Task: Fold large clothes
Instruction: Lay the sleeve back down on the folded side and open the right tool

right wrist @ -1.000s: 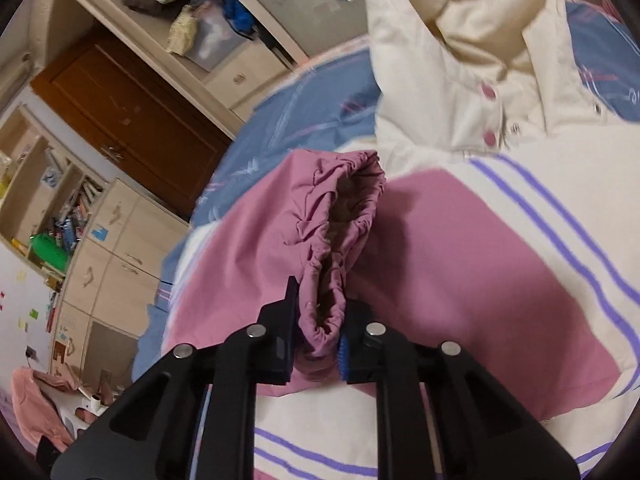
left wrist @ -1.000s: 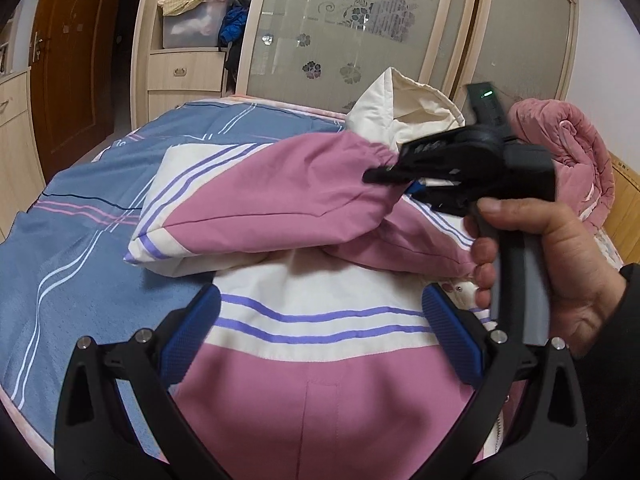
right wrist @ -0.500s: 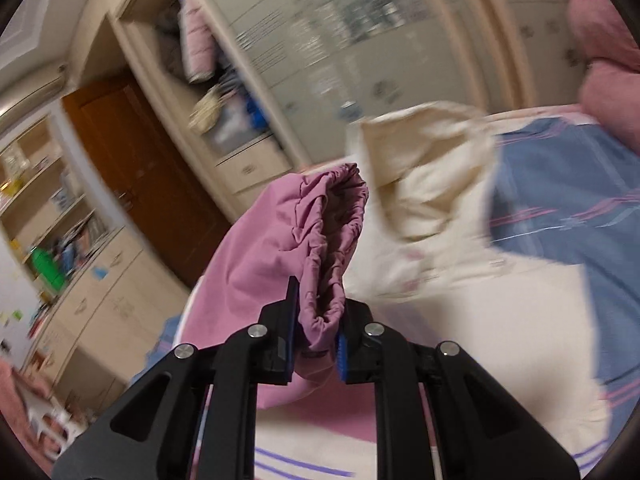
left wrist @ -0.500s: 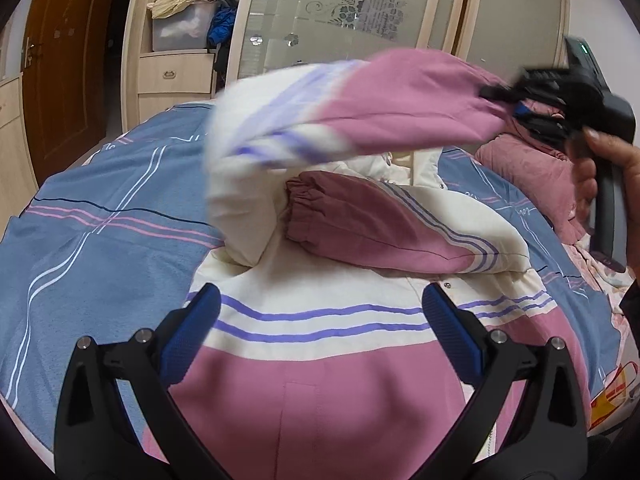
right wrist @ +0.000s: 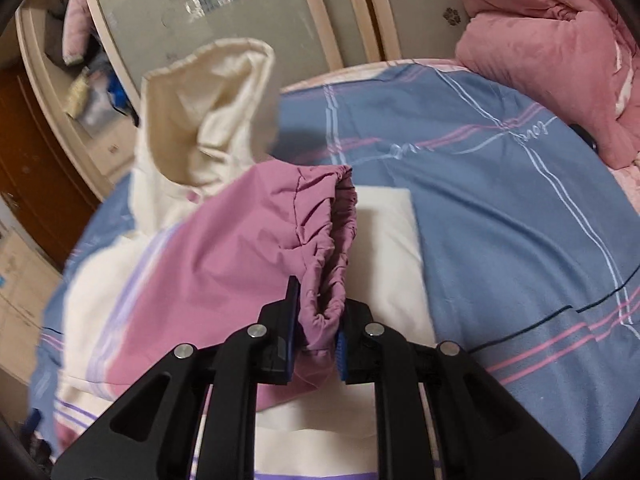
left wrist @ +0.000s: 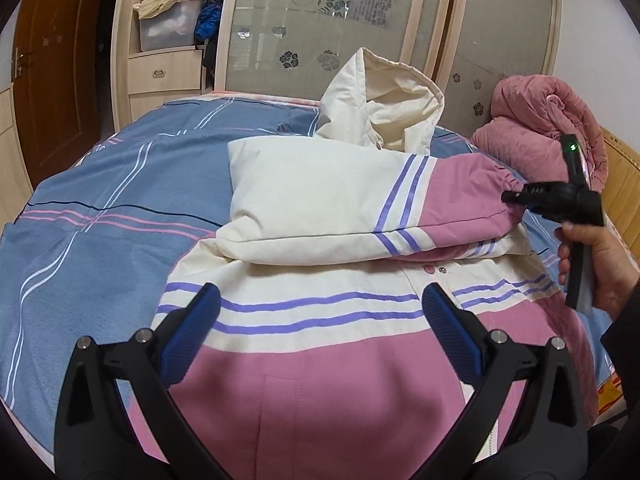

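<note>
Left wrist view: the left gripper (left wrist: 320, 328) hovers agape over the padded pink-and-cream jacket (left wrist: 320, 320) on the blue striped bedsheet (left wrist: 100, 200); its sleeve (left wrist: 360, 208) lies folded across toward three o'clock.

Right wrist view: the right gripper (right wrist: 316, 336) pinches the gathered pink cuff (right wrist: 328, 248). Sleeve-folding seems underway; next, release and smooth.

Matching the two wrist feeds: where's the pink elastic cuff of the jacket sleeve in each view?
Left wrist: the cuff is at right of centre, at the end of the sleeve laid across the jacket, in the right gripper jaws.
Right wrist: the cuff is at centre, running down into the right gripper, which is shut on it.
Shared landmark: the cream hood, standing up behind the sleeve.
</note>
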Motion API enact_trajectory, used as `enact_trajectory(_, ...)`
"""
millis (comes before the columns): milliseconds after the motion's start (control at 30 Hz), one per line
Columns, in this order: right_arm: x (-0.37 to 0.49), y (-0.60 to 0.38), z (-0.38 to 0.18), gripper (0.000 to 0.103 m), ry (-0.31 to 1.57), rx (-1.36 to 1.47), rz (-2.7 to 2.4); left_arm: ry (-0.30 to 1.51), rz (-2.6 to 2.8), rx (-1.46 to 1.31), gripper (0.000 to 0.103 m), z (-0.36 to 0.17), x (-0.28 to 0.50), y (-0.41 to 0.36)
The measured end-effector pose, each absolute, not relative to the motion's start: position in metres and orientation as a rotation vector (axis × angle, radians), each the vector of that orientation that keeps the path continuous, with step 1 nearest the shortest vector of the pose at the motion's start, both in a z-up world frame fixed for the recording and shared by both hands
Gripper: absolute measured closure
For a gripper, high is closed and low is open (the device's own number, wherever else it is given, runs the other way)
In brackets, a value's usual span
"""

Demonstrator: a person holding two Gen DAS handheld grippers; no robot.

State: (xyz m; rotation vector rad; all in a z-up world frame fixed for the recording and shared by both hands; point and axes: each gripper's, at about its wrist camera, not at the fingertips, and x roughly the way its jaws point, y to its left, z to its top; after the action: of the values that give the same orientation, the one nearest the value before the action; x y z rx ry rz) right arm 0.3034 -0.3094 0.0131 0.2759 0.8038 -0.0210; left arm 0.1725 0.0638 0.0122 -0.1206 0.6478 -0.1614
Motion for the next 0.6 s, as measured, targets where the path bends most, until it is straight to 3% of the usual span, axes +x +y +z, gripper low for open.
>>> enact_trajectory(100, 0.301, -0.306, 0.004, 0.081, 0.823, 0.224, -0.068, 0.653, -0.17, -0.123, 0.002, 0.012, 0.175, 0.061)
enact_trajectory(167, 0.3, -0.305, -0.002, 0.049, 0.836, 0.164, -0.098, 0.656, -0.177, -0.126, 0.002, 0.011, 0.176, 0.061)
enact_trajectory(200, 0.293, -0.306, 0.0, 0.038, 0.817, 0.138, -0.122, 0.658, -0.181, -0.129, 0.002, 0.011, 0.178, 0.06)
enact_trajectory(233, 0.284, -0.308, 0.003, 0.019, 0.781, 0.106, -0.167, 0.66, -0.184, -0.129, 0.002, 0.01, 0.178, 0.059)
enact_trajectory(267, 0.278, -0.31, 0.005, 0.011, 0.759, 0.096, -0.189, 0.662, -0.186, -0.129, 0.002, 0.01, 0.178, 0.058)
enact_trajectory(600, 0.103, -0.321, 0.03, 0.001, 0.498, 0.256, -0.065, 0.656, -0.16, -0.053, 0.002, 0.006, 0.168, 0.038)
